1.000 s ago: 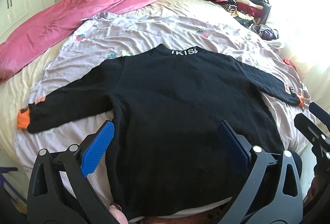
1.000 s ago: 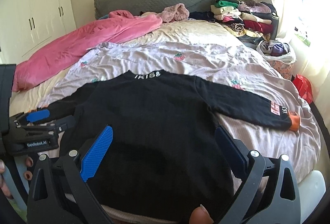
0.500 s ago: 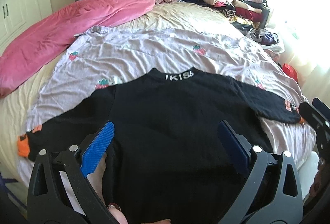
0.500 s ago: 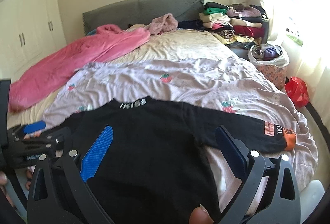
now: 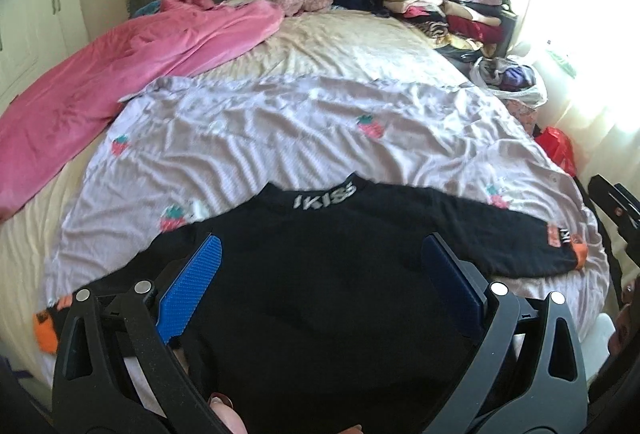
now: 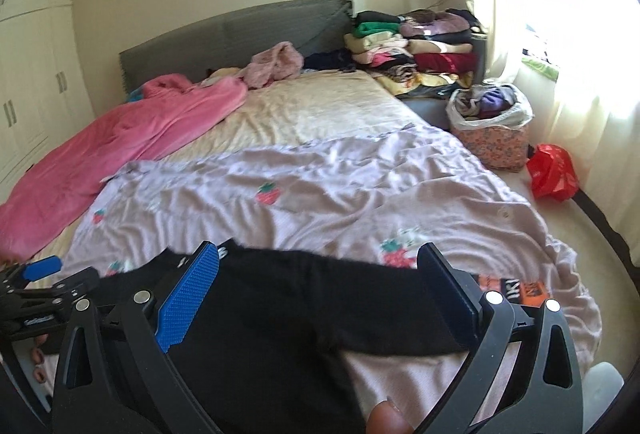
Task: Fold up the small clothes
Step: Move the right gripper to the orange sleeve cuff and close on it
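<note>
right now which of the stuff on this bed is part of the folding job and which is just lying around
Part of the job:
black sweater, spread flat
left gripper, fingers open
right gripper, fingers open

Just lying about:
pink blanket
strawberry-print sheet under the sweater
stacked clothes
laundry basket
red bag

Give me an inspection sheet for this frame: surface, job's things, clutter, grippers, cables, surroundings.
Surface: bed under a wrinkled lilac strawberry-print sheet.
Job's things: black sweater lying flat, sleeves spread, collar lettering showing.
Clutter: pink blanket; stacked clothes; basket of garments; red bag.
Grippers: left gripper and right gripper both open above the sweater, holding nothing.
Cables: nothing seen.
Surroundings: grey headboard, wardrobe doors, bright curtained window.
</note>
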A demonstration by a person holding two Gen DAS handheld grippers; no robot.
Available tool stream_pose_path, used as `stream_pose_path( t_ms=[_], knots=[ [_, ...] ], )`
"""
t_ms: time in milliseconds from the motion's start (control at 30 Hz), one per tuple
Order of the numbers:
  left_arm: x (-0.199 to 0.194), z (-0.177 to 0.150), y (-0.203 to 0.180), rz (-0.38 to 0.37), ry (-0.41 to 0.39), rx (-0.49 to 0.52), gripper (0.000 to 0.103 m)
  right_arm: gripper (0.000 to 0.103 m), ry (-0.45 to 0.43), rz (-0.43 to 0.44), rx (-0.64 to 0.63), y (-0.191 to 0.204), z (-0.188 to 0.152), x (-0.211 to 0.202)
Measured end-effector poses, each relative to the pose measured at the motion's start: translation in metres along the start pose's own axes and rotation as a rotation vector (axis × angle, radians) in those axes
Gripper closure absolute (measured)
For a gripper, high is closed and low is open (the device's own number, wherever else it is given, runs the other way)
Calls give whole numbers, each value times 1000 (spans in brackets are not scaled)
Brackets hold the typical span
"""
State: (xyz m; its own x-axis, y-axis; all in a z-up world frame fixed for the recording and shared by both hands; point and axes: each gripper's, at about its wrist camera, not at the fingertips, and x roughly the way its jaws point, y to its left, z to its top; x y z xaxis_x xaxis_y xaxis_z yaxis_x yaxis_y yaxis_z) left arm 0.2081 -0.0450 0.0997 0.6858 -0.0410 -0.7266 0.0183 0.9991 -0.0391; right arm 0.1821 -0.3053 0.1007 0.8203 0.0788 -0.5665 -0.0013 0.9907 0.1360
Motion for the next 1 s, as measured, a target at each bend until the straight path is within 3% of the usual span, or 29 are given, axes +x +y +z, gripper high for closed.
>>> stream_pose_path(
  t_ms=[333, 600, 1000],
  knots=[
    [39, 20, -35, -41, -14, 0, 9, 4, -57, -198, 131, -64, 8, 22],
    [86, 9, -58, -106, 16, 23, 9, 4, -27, -275, 189, -106, -8, 52],
    [143, -18, -99, -108, 99, 87, 9, 4, 72, -440, 385, -197, -56, 80]
  ],
)
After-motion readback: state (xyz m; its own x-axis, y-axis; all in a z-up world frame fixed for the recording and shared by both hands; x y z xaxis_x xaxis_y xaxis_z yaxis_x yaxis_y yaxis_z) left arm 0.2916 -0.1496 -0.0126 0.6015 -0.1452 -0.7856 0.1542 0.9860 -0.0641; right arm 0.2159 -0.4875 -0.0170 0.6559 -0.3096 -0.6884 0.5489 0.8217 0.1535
